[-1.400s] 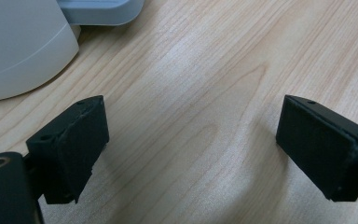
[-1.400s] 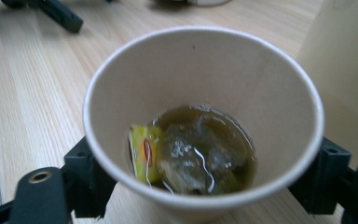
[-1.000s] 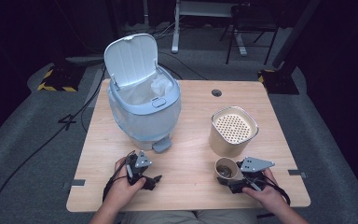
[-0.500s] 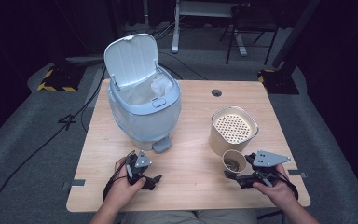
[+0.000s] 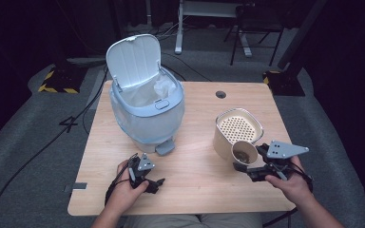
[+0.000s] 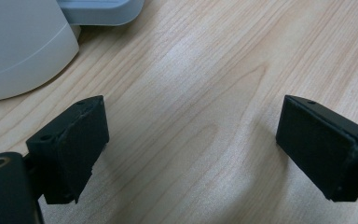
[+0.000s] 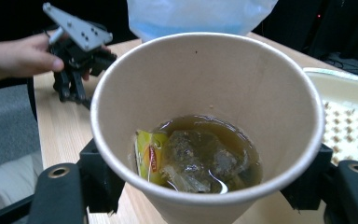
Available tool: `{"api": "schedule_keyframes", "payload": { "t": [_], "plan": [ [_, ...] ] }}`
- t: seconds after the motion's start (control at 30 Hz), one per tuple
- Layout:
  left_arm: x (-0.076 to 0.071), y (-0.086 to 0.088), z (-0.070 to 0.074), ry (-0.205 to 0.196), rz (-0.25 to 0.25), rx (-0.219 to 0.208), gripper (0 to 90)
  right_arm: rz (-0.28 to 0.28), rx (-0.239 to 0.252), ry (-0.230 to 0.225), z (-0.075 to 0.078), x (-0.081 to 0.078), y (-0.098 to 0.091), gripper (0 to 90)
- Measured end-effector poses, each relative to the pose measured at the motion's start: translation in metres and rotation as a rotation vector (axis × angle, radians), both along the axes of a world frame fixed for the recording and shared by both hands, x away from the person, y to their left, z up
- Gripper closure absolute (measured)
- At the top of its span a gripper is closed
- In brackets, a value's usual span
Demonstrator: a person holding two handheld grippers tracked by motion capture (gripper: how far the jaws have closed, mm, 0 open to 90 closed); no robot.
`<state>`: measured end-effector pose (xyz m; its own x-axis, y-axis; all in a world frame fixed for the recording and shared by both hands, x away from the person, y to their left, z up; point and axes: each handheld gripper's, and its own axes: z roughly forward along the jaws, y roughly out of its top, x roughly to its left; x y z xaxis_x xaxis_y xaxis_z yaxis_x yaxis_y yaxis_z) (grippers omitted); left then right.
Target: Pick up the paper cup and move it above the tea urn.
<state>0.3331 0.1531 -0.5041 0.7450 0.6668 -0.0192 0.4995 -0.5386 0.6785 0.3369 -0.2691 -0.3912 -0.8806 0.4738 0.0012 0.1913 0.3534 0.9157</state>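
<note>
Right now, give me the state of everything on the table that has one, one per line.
Light blue pedal bin: lid up, liner inside.
Brown paper cup: upright, holds tea and a used teabag.
Cream strainer container: upright, perforated insert on top.
Right gripper: shut on the cup.
Left gripper: open, holding nothing.

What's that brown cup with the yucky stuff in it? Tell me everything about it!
The paper cup is plain tan cardboard with a rolled rim, wider at the top. It stands upright, and inside sits brownish tea with a soggy tea bag and its yellow tag. The right gripper holds it, one black jaw pressing each side. In the high view the cup is right in front of the cream strainer container, near the table's right side.
</note>
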Motion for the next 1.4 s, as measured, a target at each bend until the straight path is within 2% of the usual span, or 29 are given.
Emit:
{"api": "schedule_keyframes", "payload": {
  "t": [0.2,0.5,0.57,0.6,0.63,0.7,0.73,0.77,0.8,0.93,1.03,1.2,1.4],
  "plan": [
    [0.0,0.0,0.0,0.0,-0.001,0.0,9.9,-0.001,0.025,-0.005,0.016,0.01,-0.001,28.7],
    [0.0,0.0,0.0,0.0,-0.001,-0.001,9.9,-0.018,0.027,-0.022,0.032,0.03,-0.001,28.8],
    [0.0,0.0,0.0,0.0,0.001,-0.003,9.9,-0.025,0.029,-0.027,0.039,0.04,-0.002,28.8],
    [0.0,0.0,0.0,0.0,0.001,-0.003,9.9,-0.025,0.029,-0.027,0.039,0.04,-0.002,28.8],
    [0.0,0.0,0.0,0.001,0.0,-0.003,9.9,-0.031,0.027,-0.026,0.043,0.049,-0.003,28.8],
    [0.0,0.0,0.0,0.002,0.0,-0.003,9.8,-0.033,0.023,-0.026,0.045,0.051,-0.003,28.8],
    [0.0,0.0,0.0,0.002,-0.001,-0.003,9.8,-0.043,0.003,-0.04,0.048,0.06,-0.003,28.8],
    [0.0,0.0,0.0,0.002,-0.001,-0.003,9.8,-0.043,0.003,-0.04,0.048,0.06,-0.003,28.8],
    [0.0,0.0,0.0,0.002,-0.001,-0.003,9.7,-0.049,-0.008,-0.052,0.05,0.068,-0.004,28.9],
    [0.0,0.0,0.0,0.002,-0.001,-0.003,9.7,-0.054,-0.015,-0.053,0.051,0.08,-0.006,28.9],
    [0.0,0.0,0.0,0.002,-0.002,-0.004,9.7,-0.064,-0.044,-0.05,0.052,0.094,-0.011,29.1],
    [0.0,0.0,0.0,0.002,-0.002,-0.003,9.7,-0.095,-0.066,-0.059,0.047,0.117,-0.02,29.1],
    [0.0,0.0,0.0,0.0,0.0,-0.003,9.8,-0.126,-0.11,-0.057,0.039,0.134,-0.027,29.2]
  ]
}}
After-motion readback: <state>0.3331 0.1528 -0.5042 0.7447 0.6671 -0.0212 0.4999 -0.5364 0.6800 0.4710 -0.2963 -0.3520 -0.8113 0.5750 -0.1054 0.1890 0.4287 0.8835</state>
